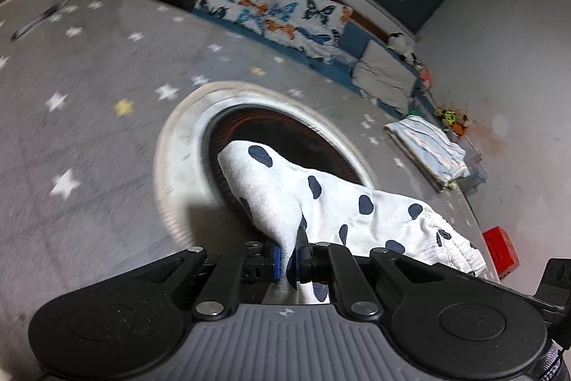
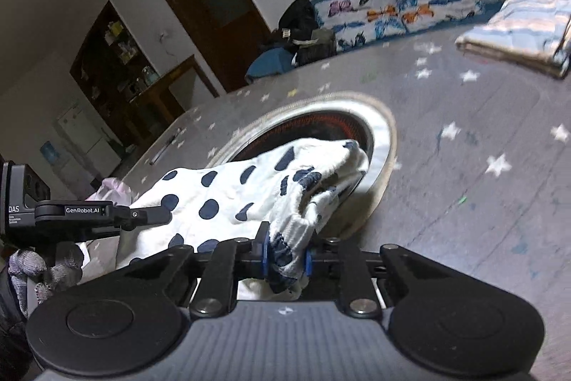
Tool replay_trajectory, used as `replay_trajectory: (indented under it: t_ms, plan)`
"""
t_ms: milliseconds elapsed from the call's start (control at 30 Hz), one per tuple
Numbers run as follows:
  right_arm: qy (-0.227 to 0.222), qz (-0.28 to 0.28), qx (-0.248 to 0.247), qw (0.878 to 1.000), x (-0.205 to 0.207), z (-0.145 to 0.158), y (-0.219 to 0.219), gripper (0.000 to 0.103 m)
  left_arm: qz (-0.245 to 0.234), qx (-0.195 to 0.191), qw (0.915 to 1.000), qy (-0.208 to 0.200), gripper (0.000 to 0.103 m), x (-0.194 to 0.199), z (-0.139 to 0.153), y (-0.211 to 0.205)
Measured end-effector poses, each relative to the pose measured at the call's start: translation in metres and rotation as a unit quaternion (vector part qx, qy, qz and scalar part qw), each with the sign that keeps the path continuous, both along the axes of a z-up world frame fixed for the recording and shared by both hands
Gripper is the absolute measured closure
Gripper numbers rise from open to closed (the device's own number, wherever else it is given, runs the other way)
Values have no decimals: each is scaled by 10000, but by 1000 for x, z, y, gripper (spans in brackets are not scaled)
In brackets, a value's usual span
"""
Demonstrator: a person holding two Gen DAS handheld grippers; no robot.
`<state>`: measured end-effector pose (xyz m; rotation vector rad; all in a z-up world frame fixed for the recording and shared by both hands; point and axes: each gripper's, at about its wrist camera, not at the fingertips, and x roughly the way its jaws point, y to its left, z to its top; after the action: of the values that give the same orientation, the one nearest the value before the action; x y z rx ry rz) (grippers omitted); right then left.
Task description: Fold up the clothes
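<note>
Gripping spotted garment (image 1: 321, 202) with both claws, left gripper (image 1: 287, 259) on plain edge, right gripper (image 2: 285, 259) on ribbed waistband; cloth hangs lifted over round basket (image 1: 178, 166) on starred mat (image 1: 89, 77). Judgement: keep 2 holds level, cloth taut, before laying flat.

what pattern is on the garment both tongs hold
White with dark navy spots; the garment shows best in the right wrist view.

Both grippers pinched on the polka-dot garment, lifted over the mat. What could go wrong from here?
1. The left gripper holds only a thin pinch of the polka-dot garment; it may slip out under tension.
2. The right gripper grips the bunched ribbed waistband, so the fold could come out uneven.
3. The slack middle may drag on the round rug.
</note>
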<state>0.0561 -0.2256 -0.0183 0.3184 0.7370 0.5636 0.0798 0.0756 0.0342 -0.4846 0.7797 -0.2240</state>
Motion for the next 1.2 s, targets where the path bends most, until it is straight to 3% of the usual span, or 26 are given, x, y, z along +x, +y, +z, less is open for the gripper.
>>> replay_trajectory:
  t_ms: [433,833,1200]
  plan:
    - [-351,-751,-262,9962,8,34,-76,87,-711,106,9974,-85,95,63,21,-90]
    - [-189,-1258,-369,9912,46,26,-137,87,-1158,293,9928,6,95,124,17,-159]
    - [104,-1411,-421,9891,69,1,-163,87,-1240,502,9904,335,95,151,-10,-185]
